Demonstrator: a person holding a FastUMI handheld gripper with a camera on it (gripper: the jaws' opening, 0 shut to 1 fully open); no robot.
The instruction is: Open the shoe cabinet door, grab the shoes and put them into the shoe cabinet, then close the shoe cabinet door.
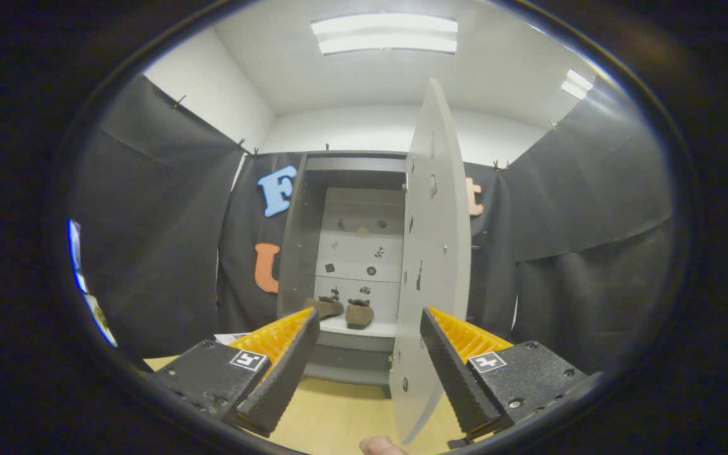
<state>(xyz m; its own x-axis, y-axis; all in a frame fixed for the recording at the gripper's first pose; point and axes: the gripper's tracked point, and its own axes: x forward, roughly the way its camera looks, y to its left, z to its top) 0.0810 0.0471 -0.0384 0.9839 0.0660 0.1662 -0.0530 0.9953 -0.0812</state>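
Observation:
The grey shoe cabinet (pixel 313 189) stands ahead against the black cloth wall, its interior exposed. Its door (pixel 433 253) is swung wide open toward me, edge-on, and its lower part reaches down beside the right finger (pixel 449 366). Two brown shoes (pixel 345 311) sit side by side on the cabinet's bottom shelf, beyond the fingers. My gripper (pixel 364 373) is open, with nothing between its fingers; the door's edge lies just inside the right finger, and I cannot tell if it touches. The left finger (pixel 282 366) is apart from everything.
A light wooden floor (pixel 332 411) runs from under the fingers to the cabinet's base. Black cloth walls close in on the left and right. A white paper (pixel 231 338) lies on the floor by the left finger. A fingertip (pixel 380 445) of a person's hand shows below.

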